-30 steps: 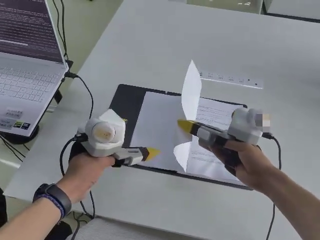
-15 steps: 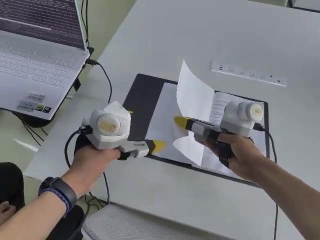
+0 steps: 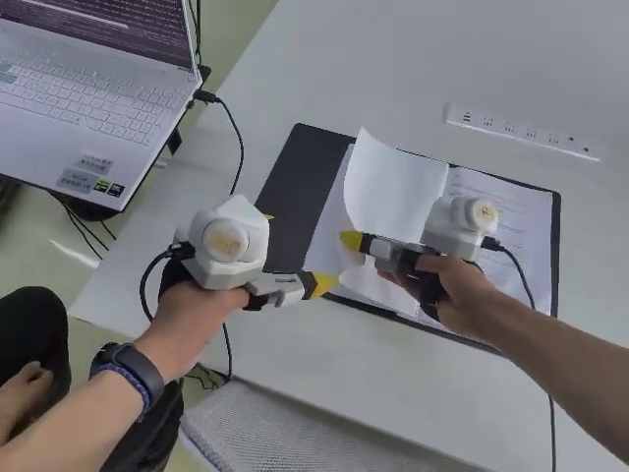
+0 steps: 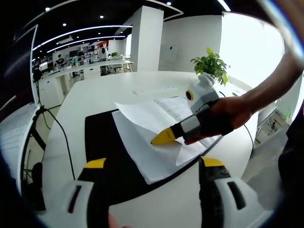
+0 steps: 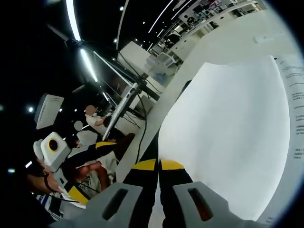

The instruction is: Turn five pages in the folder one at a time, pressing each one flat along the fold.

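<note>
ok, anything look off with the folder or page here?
Nothing stands out. The lifted page curls upright mid-turn, its edge apparently pinched in the right gripper, with no tear or crease visible. The folder lies flat on the table; the left gripper hovers open beside it.

Laptop (image 3: 88, 88) L of folder (image 3: 295, 187)

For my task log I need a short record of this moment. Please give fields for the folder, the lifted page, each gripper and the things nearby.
folder: black, lying open on the white table
lifted page: white sheet, standing up from the folder and curling
right gripper: shut on the lifted page near its lower edge
left gripper: open, holding nothing, near the folder's front edge
printed page: lying flat on the folder's right side
nearby: laptop, power strip
</note>
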`<state>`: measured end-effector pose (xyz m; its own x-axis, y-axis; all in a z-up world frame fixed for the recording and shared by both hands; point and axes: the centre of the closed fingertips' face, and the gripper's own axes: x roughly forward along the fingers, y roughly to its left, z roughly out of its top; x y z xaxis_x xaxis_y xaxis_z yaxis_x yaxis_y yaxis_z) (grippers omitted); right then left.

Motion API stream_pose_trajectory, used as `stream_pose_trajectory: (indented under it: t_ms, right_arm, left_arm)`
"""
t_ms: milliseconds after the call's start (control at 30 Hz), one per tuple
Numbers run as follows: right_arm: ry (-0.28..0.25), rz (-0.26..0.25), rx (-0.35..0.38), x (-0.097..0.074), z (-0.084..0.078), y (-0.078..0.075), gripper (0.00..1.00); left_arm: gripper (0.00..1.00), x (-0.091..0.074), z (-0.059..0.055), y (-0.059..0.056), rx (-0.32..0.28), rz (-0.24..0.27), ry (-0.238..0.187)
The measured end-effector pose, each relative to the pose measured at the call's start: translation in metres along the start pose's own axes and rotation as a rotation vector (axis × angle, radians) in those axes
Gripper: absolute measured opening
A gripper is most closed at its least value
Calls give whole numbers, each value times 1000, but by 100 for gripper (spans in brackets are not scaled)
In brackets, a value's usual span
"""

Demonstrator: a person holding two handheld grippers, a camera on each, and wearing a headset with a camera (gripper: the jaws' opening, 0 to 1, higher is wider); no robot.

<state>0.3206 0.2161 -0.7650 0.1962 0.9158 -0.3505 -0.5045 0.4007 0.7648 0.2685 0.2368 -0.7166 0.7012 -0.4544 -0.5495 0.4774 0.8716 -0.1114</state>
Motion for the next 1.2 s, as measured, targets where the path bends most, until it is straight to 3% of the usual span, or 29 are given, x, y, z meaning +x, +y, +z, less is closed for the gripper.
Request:
stream_pose_trajectory:
  t_ms: [233,333,600,833,933,1033,1200]
  right_arm:
    - [34,-34,35,10,-11,-12,0]
    - [42,-76,65,16,-15,-24,7]
    - [28,-77,84,24,-14,-32,17]
    - [22,-45,62,27,-14,-28,30]
    - [17,-32,74,25,-14,-25,34]
    - [24,-20,41,21,-14,-21,38]
    - [0,-31,34,8,-9,-19,39]
  left_arm:
    - [77,-2,-4,1,-12,7,8]
    - [77,-1,-7,2,-21,8,13]
    - [77,2,-9,3,-17,7,26]
    - [75,13,-15,11,-10,6,42]
    - [73,15,-14,8,-9,3,45]
    - [64,18,-13,5,2,-16,40]
    - [62,31,-18,4,10,-33,60]
